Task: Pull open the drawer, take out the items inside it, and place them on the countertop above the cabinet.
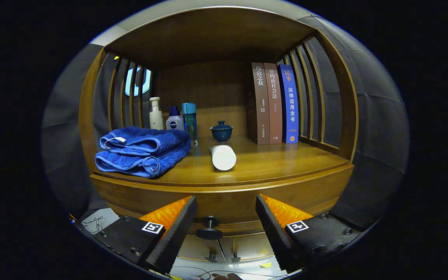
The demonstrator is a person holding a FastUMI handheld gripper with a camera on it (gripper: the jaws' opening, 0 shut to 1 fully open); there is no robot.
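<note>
Wooden and brown, the drawer front [224, 200] sits flush under the brown wooden countertop [270, 163] of the cabinet, so the drawer looks closed. Its small dark round knob [209, 227] sticks straight out toward the camera, and its short stem is its long axis, pointing at the gripper [226, 217]. The gripper's two fingers are spread wide apart, one on each side of the knob, and they are not touching it. I think the step in hand has to do with the knob, but a closed drawer fits two stories: one where it is about to be pulled open, and one where it has been emptied and pushed back in. On the countertop a white round tube [223, 156] lies on its side with its flat end facing the gripper, so its long axis runs front to back. Just beside it sits a folded blue fluffy towel [142, 151]. Behind them stand a white pump bottle [156, 113], a small white bottle with a blue cap [174, 118], a tall see-through blue bottle [189, 120], a little dark blue lidded cup [221, 131] and three upright books [274, 103]. If the knob is to be gripped, the fingers need to be level with its stem, close evenly on both sides, and pull straight back along the stem so they do not slip off.
</note>
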